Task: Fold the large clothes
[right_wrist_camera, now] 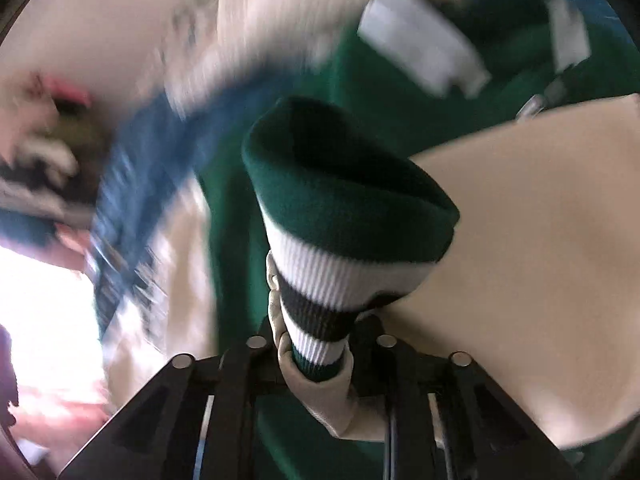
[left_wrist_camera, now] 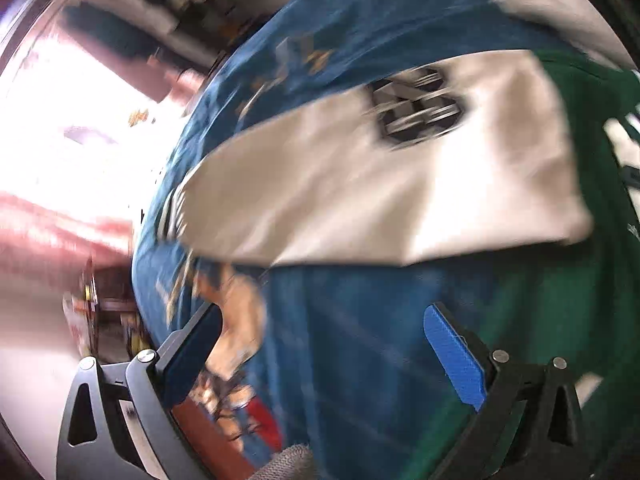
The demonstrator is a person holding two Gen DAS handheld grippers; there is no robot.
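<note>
A blue patterned cloth [left_wrist_camera: 352, 340] covers the surface under both claws. The left claw [left_wrist_camera: 320, 344] is wide apart and empty, with the cream sleeve [left_wrist_camera: 400, 184] just ahead of it. The right claw [right_wrist_camera: 316, 360] pinches the green-and-white striped cuff [right_wrist_camera: 344, 216]; if the pinch is weak, the cuff may slip out and spoil the fold on the green jacket [right_wrist_camera: 380, 120].

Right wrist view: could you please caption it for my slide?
Right gripper pinching a green-and-white striped cuff above a green jacket.

No readable text

White lettering on the green jacket [left_wrist_camera: 576, 240] and a dark emblem on its cream sleeve [left_wrist_camera: 400, 184] are blurred beyond reading.
</note>
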